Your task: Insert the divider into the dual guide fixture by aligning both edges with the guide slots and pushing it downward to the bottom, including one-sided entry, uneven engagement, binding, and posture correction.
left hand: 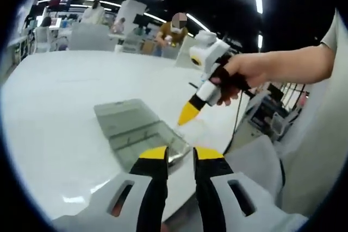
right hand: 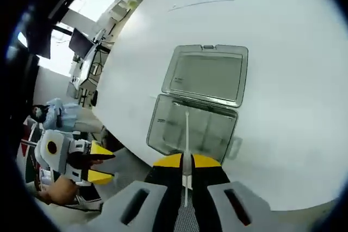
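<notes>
Right tongs (right hand: 184,161) pinch a thin white divider (right hand: 186,134), its far end over the open clear box (right hand: 196,126) just ahead on the white worktop (right hand: 293,80). Left tongs (left hand: 180,153) spread, nothing between them, at the box's near edge.

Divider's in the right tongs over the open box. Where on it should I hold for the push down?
Hold the divider by the end away from the box, coming from above, as the right tongs do now, pads on its two flat faces. It is a thin sheet seen edge-on, so this likely leaves its leading end and side edges free.
</notes>
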Demonstrator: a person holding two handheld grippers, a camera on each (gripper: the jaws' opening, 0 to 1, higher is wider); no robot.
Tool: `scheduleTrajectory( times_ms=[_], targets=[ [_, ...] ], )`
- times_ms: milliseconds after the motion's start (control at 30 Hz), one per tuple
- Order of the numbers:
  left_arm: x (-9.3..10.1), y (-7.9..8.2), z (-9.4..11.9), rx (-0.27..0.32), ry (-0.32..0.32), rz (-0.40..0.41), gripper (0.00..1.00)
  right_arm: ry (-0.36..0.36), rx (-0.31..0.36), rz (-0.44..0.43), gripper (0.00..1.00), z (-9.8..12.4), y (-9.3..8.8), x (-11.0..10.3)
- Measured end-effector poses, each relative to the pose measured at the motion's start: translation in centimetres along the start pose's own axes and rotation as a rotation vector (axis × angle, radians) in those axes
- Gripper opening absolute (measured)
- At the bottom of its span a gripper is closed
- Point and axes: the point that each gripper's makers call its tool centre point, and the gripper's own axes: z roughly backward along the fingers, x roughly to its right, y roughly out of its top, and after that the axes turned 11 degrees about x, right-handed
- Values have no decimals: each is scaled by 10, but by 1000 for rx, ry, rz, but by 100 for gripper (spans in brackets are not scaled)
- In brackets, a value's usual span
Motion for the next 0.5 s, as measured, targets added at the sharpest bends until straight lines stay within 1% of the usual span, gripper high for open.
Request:
scheduleTrajectory(
  times_ms=[33,100,167,200,267,300,333,500],
  targets=[
    [-1,0,0,-3,3,-7,15,-5,-8,-13,0,-1,-1,-1],
    [-2,-1,0,-5,6,-16,16,-1,-5,-3,0,-4,0,-2],
    [-2,-1,1,-7,12,-24,16,-28,-16,-7,0,-5,1,1],
    [-3,-2,1,-11,15,-32,16,-22,-23,-7,0,-8,2,1],
    [-5,-4,1,-23,24,-55,18,-37,-46,-28,0,-10,-1,2],
    [-5,-5,1,-29,26,-71,19,-43,-78,-69,0,-8,-7,0],
    [-4,-6,1,-31,27,-77,21,-34,-56,-68,0,-11,-3,-2],
    [-4,-8,1,-45,36,-105,27,-65,-83,-81,0,-16,-5,-3]
  ],
)
